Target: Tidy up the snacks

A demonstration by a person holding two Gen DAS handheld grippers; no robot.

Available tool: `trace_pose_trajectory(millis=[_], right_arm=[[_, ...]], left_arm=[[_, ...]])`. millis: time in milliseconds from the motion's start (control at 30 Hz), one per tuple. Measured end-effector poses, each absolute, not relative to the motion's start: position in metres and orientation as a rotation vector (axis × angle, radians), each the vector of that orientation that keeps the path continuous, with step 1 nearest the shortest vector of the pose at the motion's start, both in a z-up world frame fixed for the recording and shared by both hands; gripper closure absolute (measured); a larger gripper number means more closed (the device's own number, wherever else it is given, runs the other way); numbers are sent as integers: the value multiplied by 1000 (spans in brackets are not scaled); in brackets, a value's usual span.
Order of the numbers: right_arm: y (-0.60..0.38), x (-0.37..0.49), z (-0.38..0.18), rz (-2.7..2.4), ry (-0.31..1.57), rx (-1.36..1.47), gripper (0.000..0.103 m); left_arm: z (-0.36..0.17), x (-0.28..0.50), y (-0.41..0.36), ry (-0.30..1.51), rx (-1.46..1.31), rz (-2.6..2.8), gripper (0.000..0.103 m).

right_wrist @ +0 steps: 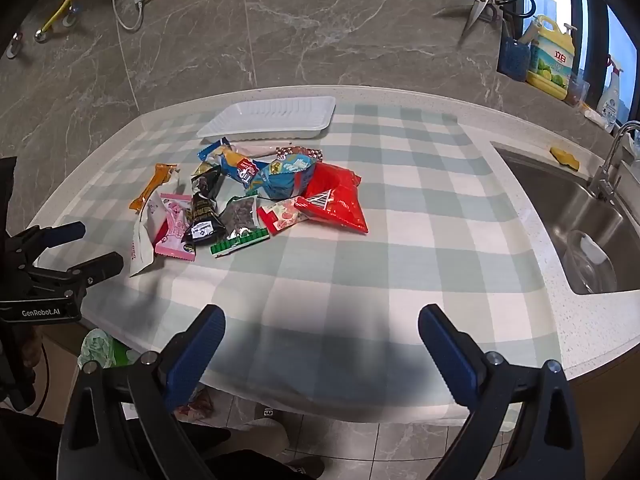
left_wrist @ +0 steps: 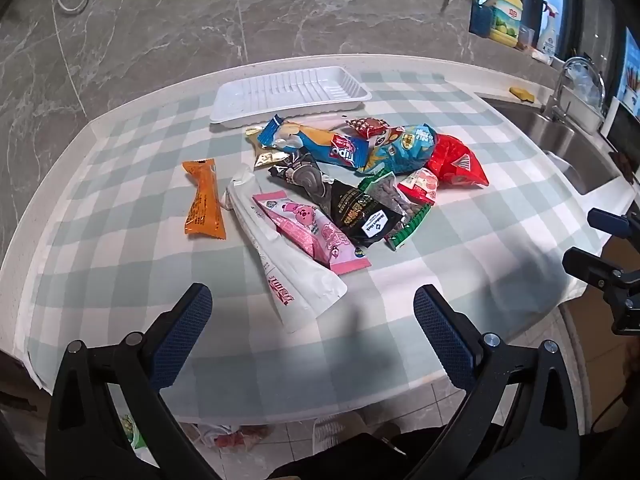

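Observation:
A pile of snack packets lies on the checked cloth: an orange bar point(left_wrist: 203, 200) point(right_wrist: 153, 186) apart at the left, a white pouch point(left_wrist: 288, 264), a pink packet point(left_wrist: 316, 236) point(right_wrist: 174, 230), a black packet point(left_wrist: 362, 210), a blue packet point(left_wrist: 320, 142) and a red bag point(left_wrist: 460, 162) point(right_wrist: 338, 200). Behind them rests an empty white tray point(left_wrist: 290, 94) point(right_wrist: 268, 118). My left gripper point(left_wrist: 312, 300) hangs open above the cloth's near edge, short of the white pouch. My right gripper point(right_wrist: 320, 320) is open too, over bare cloth, nothing between its fingers.
A steel sink point(right_wrist: 580, 224) with a tap point(right_wrist: 612, 160) sits at the right. Detergent bottles point(right_wrist: 550, 58) and scissors point(right_wrist: 478, 6) stand by the window. A marble wall point(left_wrist: 240, 12) with cables rises behind the counter. A yellow sponge point(right_wrist: 564, 158) lies by the sink.

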State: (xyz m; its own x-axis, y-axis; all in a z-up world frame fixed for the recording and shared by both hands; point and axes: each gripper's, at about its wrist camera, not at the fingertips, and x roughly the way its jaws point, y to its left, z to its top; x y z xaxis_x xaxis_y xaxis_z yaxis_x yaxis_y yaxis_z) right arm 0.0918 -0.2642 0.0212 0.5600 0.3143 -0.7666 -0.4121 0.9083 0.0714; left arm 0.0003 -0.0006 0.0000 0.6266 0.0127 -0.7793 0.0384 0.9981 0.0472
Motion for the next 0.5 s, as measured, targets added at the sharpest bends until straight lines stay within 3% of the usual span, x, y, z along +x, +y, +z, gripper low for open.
trace_pose_trajectory(millis=[500], right_arm=[[-264, 92, 20, 433, 878, -114, 4]], left_arm=[[0, 0, -8, 884, 62, -12, 1]])
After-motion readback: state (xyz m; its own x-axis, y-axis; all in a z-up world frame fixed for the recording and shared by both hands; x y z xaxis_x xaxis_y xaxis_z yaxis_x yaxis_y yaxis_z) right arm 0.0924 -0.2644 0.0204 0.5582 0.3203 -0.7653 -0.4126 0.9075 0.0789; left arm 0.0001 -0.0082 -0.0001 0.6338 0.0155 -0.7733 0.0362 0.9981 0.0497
